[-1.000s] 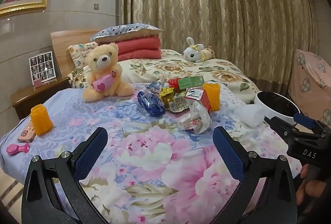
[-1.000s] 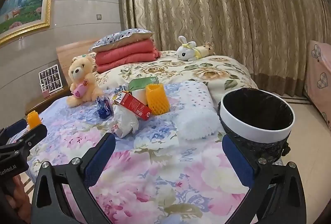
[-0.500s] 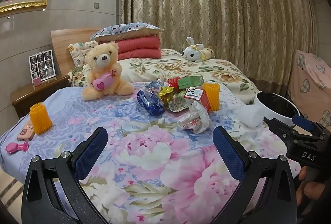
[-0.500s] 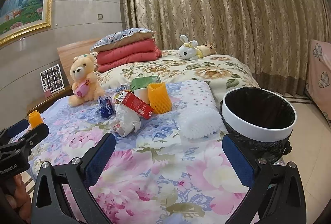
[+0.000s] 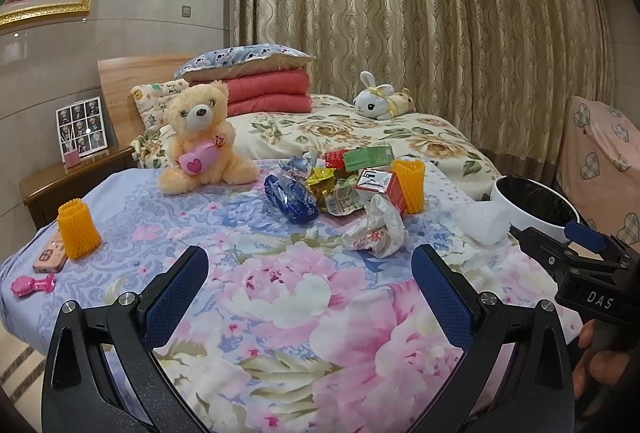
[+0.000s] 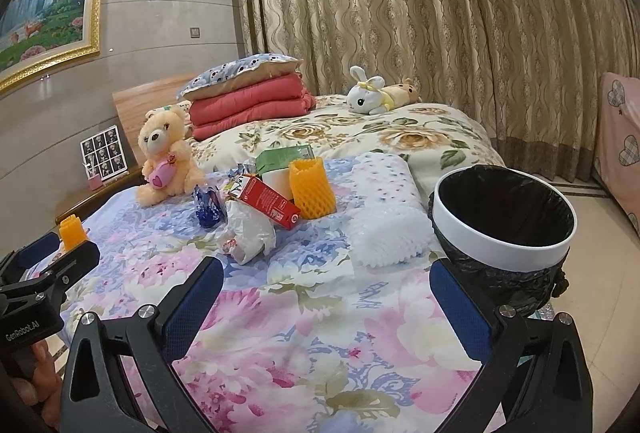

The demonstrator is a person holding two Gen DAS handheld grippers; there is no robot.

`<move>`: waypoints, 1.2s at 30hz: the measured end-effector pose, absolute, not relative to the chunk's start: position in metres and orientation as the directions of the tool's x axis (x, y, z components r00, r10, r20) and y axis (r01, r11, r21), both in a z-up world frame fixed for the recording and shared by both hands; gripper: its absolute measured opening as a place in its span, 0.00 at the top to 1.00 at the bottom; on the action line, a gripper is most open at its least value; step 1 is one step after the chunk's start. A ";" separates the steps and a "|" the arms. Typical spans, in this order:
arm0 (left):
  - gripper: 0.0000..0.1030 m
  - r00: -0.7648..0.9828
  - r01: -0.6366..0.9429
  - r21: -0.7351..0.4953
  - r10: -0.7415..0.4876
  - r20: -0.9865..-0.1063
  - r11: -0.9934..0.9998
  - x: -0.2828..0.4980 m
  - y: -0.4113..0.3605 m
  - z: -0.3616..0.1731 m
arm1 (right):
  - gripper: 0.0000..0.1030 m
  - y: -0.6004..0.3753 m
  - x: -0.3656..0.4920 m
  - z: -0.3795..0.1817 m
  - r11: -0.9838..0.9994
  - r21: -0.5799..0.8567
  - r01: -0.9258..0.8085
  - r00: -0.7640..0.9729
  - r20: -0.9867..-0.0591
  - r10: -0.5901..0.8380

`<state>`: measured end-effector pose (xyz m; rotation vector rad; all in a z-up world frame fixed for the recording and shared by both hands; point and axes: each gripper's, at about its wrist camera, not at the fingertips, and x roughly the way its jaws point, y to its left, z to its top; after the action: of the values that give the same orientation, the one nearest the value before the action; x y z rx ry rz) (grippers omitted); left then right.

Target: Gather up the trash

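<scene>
- The left gripper hovers above the flowered bedspread, its blue-padded jaws spread wide with nothing between them
- The right gripper hangs over the same bedspread, jaws likewise far apart and empty
- The trash pile lies on the bedspread, beyond both grippers and to the right of the teddy bear
- In that pile: a blue crinkled wrapper nearest the bear, yellow foil and paper scraps beside it, a red carton, a green box behind it, and an orange foam net sleeve standing upright at the far side from the bear
- A crumpled white plastic bag lies at the near edge of the pile, touching the red carton
- A white foam sheet rests between the pile and the bin
- The white bin with a black liner stands on the floor just beside the bed, on the side away from the bear
- A second orange net sleeve stands well to the left of the bear, beside a phone
</scene>
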<state>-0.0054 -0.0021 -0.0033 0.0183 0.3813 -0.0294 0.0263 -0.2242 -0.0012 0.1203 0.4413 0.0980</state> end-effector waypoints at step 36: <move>0.00 0.911 0.053 -0.004 -0.050 -0.409 0.999 0.002 -0.007 -0.011 | 0.00 -0.219 0.026 -0.008 0.984 0.162 -0.071 0.882 -0.450 0.138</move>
<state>0.0022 -0.0071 -0.0111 0.0075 0.4212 -0.0526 0.0259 -0.2189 -0.0076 0.1430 0.4786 0.1087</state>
